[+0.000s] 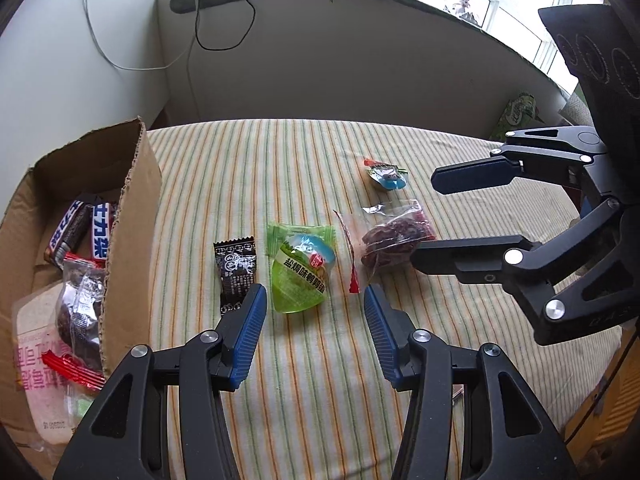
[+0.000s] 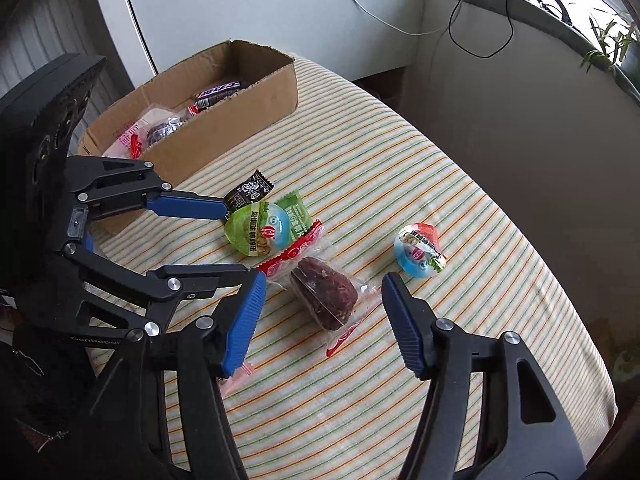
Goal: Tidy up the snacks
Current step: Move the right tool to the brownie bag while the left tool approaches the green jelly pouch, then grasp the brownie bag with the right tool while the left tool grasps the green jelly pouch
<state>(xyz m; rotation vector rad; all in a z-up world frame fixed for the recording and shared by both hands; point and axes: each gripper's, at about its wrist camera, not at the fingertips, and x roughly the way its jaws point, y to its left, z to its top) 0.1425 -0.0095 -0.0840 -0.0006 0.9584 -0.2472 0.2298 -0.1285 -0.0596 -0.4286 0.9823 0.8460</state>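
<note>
On the striped tablecloth lie a black sachet, a green packet, a clear wrapper with a dark red snack and a small blue packet. My left gripper is open, and the green packet lies just past its tips. My right gripper is open and straddles the dark red snack; its pads stand clear of it on both sides. The right gripper reaches in from the right in the left wrist view, and the left gripper from the left in the right wrist view.
A cardboard box stands at the table's left, holding chocolate bars, a pink packet and wrapped snacks. The blue packet lies right of my right gripper. A wall and a sill with plants and cables lie behind. The table edge curves round on the right.
</note>
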